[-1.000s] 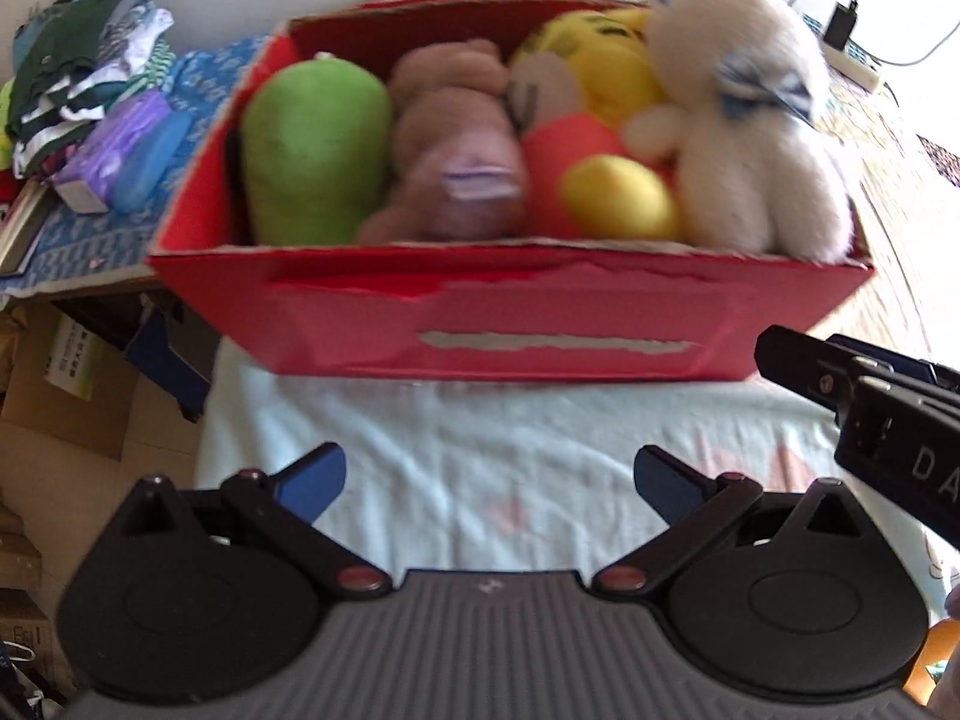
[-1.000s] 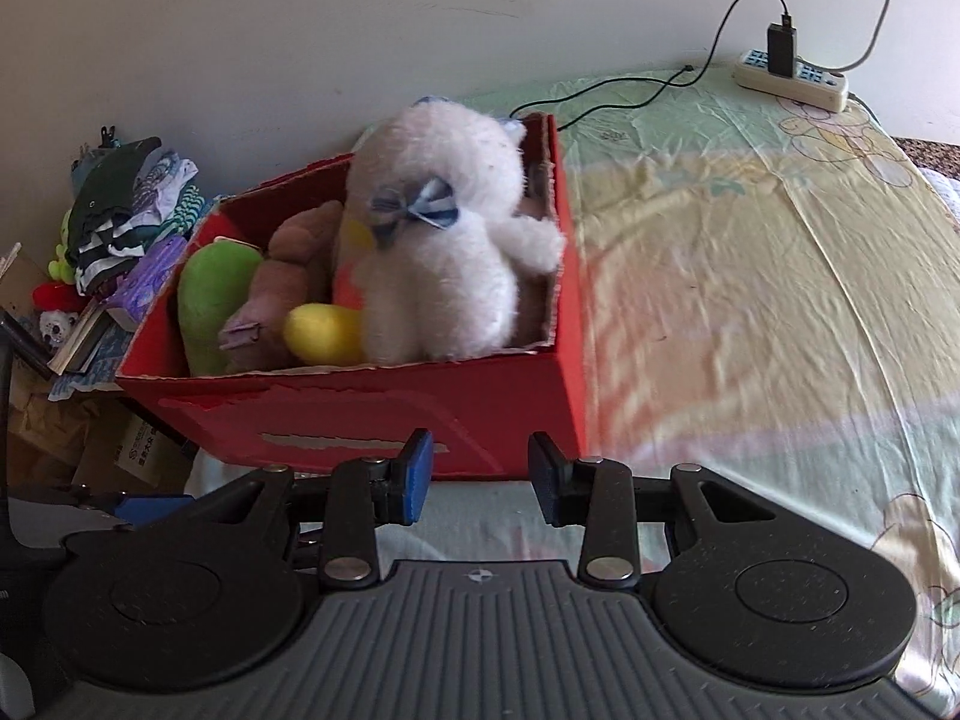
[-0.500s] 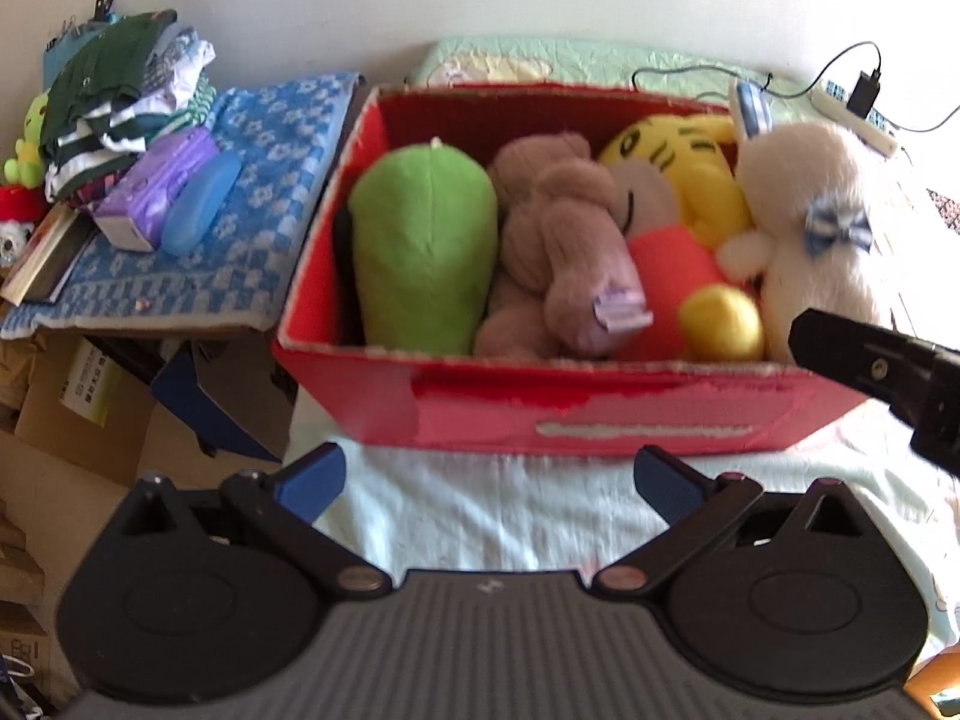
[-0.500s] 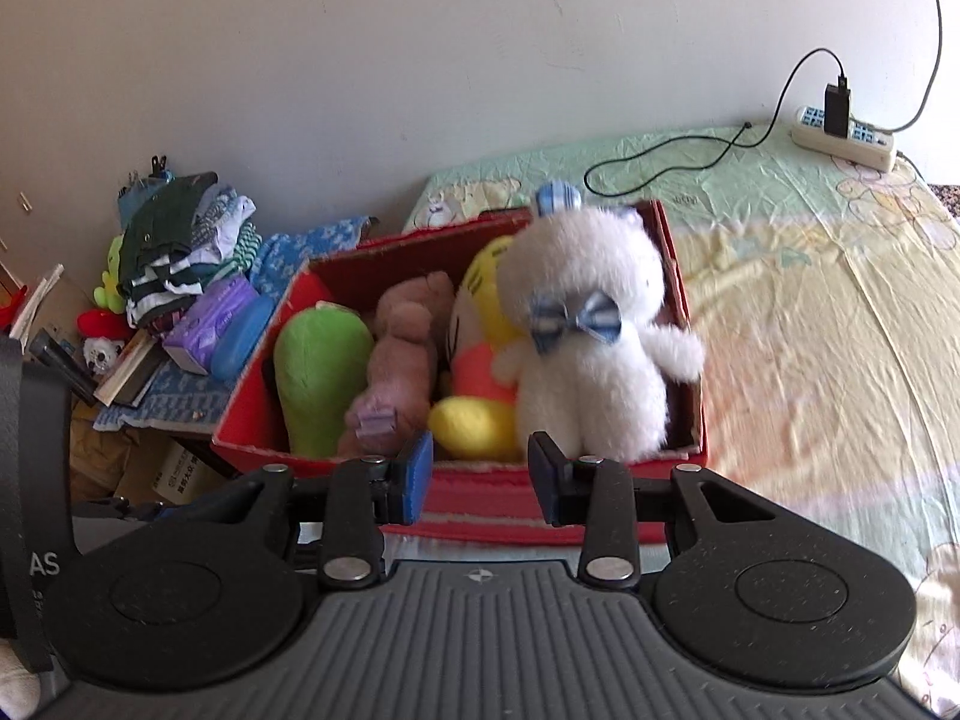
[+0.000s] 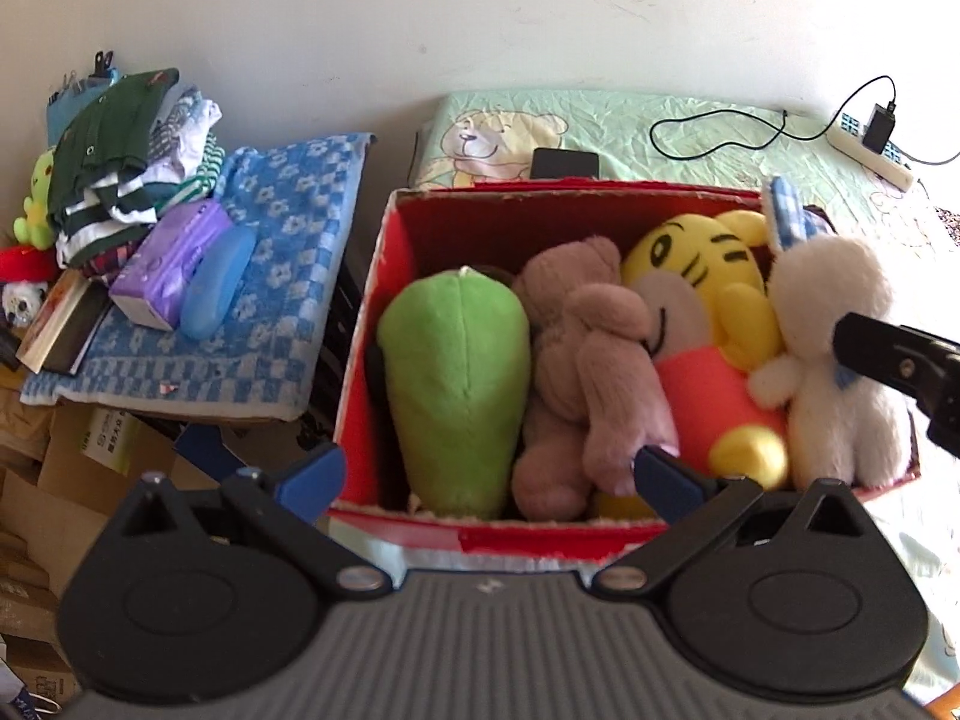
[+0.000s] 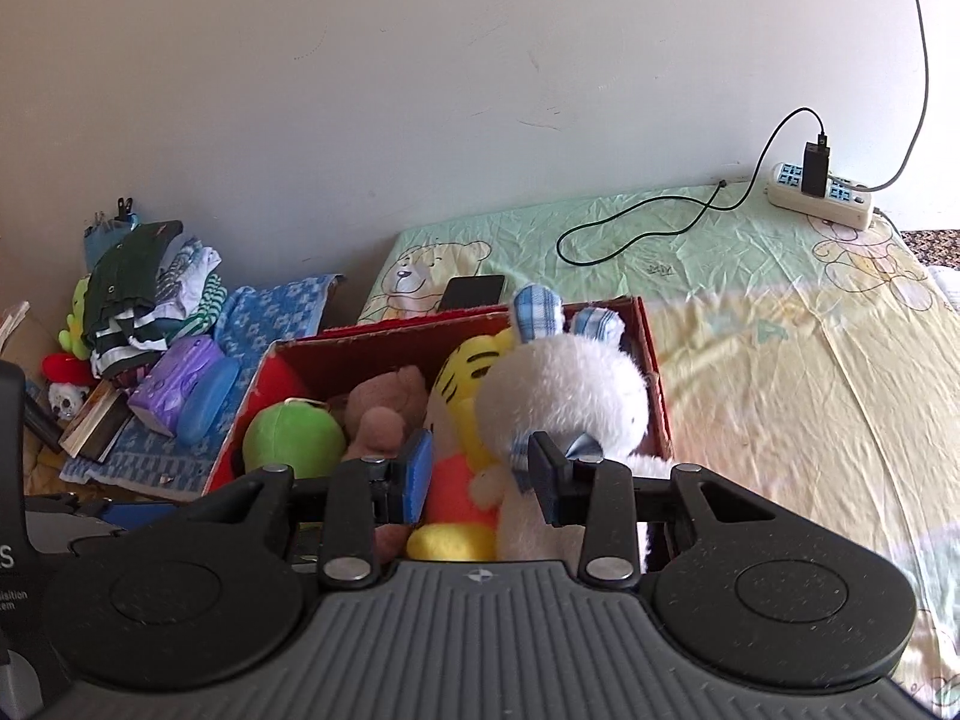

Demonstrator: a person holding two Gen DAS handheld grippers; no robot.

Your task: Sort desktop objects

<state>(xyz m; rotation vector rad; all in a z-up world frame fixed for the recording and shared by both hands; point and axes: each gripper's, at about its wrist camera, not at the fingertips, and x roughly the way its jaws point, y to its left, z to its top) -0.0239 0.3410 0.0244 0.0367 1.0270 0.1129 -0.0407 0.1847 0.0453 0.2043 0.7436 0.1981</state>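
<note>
On the bed, the red box [image 5: 384, 276] already holds four plush toys [image 5: 456, 384] side by side, both the left gripper [image 5: 489, 483] and right gripper [image 6: 477, 471] hover above it with jaws apart and empty, so the sorting looks nearly finished.

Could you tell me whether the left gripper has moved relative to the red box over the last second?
Yes. The left gripper has risen and tipped down: the red box, earlier seen side-on above it, now shows its inside.
</note>
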